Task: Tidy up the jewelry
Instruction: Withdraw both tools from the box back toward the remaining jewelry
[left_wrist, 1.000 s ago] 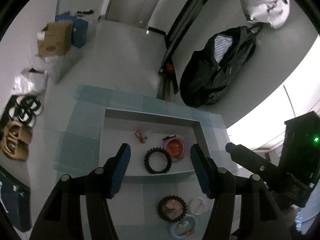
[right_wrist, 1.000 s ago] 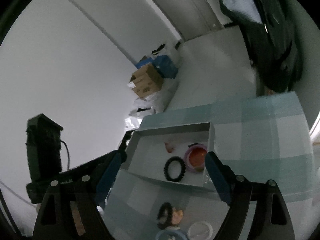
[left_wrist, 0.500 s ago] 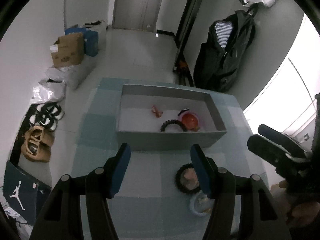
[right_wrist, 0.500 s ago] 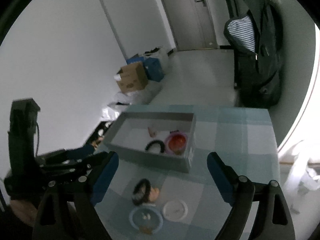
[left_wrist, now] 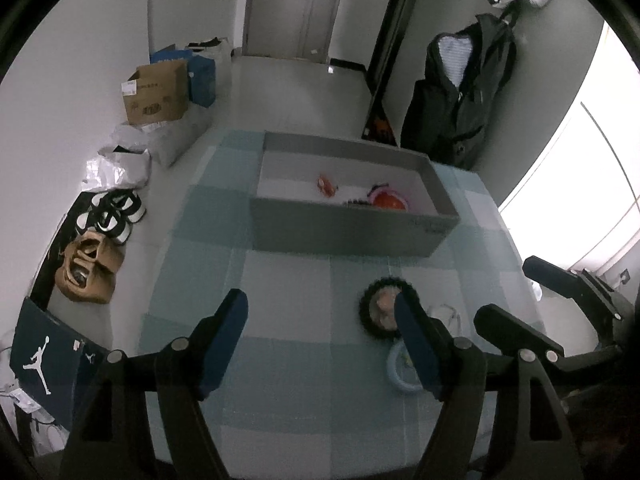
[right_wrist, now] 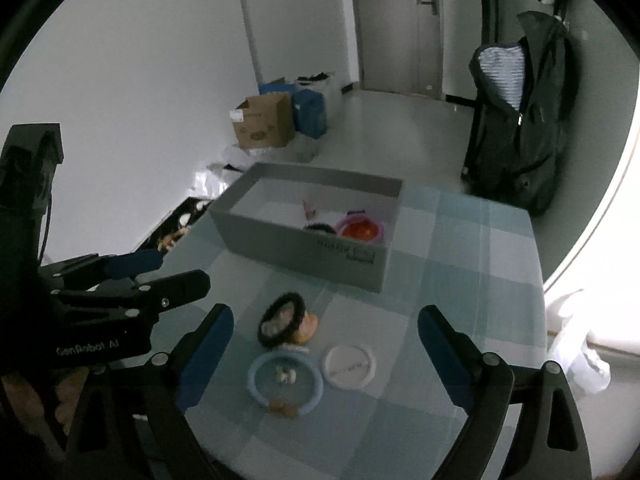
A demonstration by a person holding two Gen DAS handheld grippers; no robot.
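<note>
Between picks, by the look of it: some jewelry already in grey box (right_wrist: 304,248) at far side of checked cloth (right_wrist: 460,264); orange-centred piece (right_wrist: 362,230), black beaded bracelet (right_wrist: 320,228) and small red item (left_wrist: 326,186) lie inside.

Still loose on cloth, near side: second black bracelet (right_wrist: 280,320) w/ pinkish bits in and beside it, blue ring dish (right_wrist: 285,382) holding small pale pieces, white round lid (right_wrist: 349,367) just beside dish.

L gripper (left_wrist: 322,344): jaws opening, nothing between, over bare cloth. R gripper (right_wrist: 325,354): jaws opening wide, empty, above dish and lid.

Next, prob.: lower R onto bracelet or dish, close, carry to box. Small, low items, so needs a careful descent.
</note>
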